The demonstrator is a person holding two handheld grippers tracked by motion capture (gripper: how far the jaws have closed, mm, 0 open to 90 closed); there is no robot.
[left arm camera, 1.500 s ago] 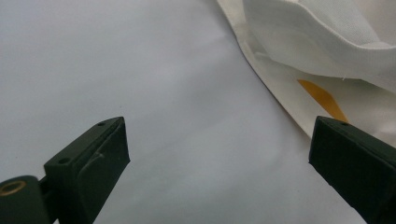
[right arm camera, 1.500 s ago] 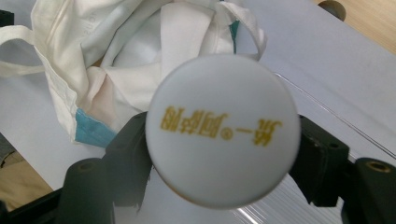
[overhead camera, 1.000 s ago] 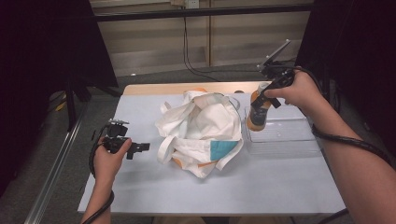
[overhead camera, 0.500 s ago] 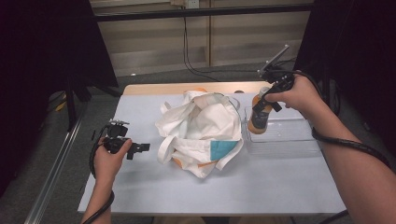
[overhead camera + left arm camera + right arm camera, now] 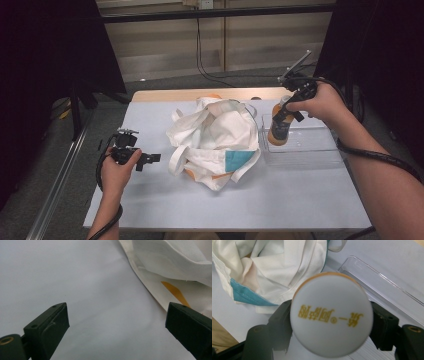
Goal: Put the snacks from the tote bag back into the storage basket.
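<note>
A crumpled white cloth bag (image 5: 215, 142) with a teal patch and orange marks lies in the middle of the table. To its right, my right gripper (image 5: 287, 112) is shut on an orange bottle (image 5: 279, 127), holding it upright with its base over the left end of a clear plastic tray (image 5: 305, 150). In the right gripper view the bottle's white cap (image 5: 331, 317) with gold lettering sits between the two jaws, above the bag (image 5: 274, 267) and the tray (image 5: 387, 287). My left gripper (image 5: 150, 159) stands open above the table left of the bag, with nothing between its jaws (image 5: 117, 322).
The table top (image 5: 225, 205) is pale grey with a wooden strip along its far edge. Cables trail from both grippers. A metal rail runs along the floor at the left. Dark curtains stand on both sides.
My right gripper has carried the bottle slightly lower and toward the tray's left end. The left gripper and the bag have stayed put.
</note>
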